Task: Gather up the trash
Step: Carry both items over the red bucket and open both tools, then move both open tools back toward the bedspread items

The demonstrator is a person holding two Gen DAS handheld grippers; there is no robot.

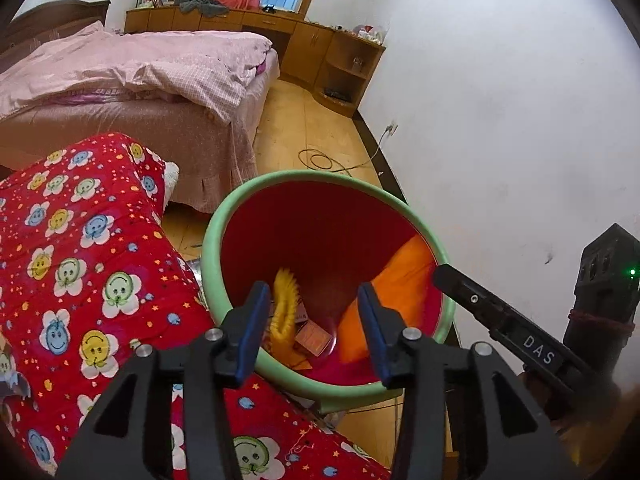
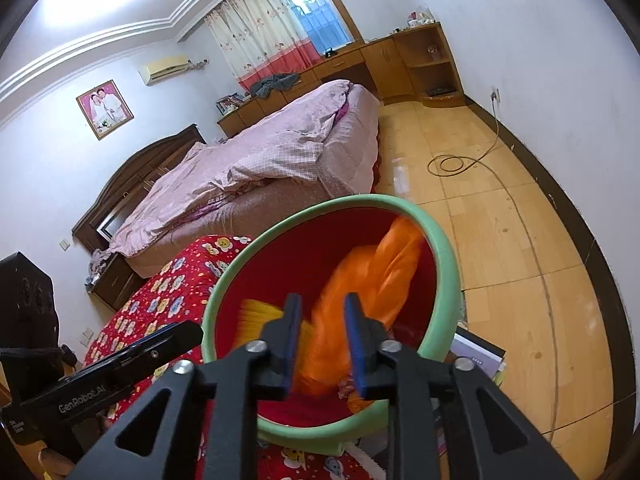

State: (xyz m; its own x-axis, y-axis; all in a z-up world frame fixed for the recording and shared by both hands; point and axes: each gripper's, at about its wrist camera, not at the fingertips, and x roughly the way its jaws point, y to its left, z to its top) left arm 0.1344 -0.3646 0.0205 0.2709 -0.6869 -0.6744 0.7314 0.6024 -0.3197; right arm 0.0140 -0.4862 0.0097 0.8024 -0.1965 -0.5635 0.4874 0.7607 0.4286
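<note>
1. The left gripper [image 1: 312,320] hangs over the near rim of the bin [image 1: 224,216], jaws apart with nothing between the blue pads [image 1: 250,332]; a blurred yellow wrapper [image 1: 285,308] shows in the gap, loose inside the bin.
2. The right gripper [image 2: 320,340] points into the same bin [image 2: 444,256], jaws narrowly apart; a blurred orange bag [image 2: 360,288] shows in the gap between its pads [image 2: 356,344], but whether they touch it cannot be told.
3. Each gripper appears at the edge of the other's view: the right one [image 1: 500,316] at the bin's right rim, the left one [image 2: 120,364] at its left rim.
4. The bin, red inside with a pale green rim, holds the orange bag [image 1: 400,280] against its right wall, the yellow wrapper [image 2: 256,312] to the left, and small packets [image 1: 314,338] at the bottom.
5. A red quilt [image 1: 80,260] with smiling flowers lies just beside the bin on the left.
6. Books [image 2: 480,354] lie on the floor [image 2: 500,240] by the bin's right side.
7. Beyond stands a bed [image 2: 260,160] with a rumpled pink cover.
8. A coiled cable [image 2: 452,164] lies on the wooden floor and runs to a wall socket [image 2: 495,94].
9. Wooden cabinets [image 1: 320,44] line the far wall under a curtained window [image 2: 312,12].
</note>
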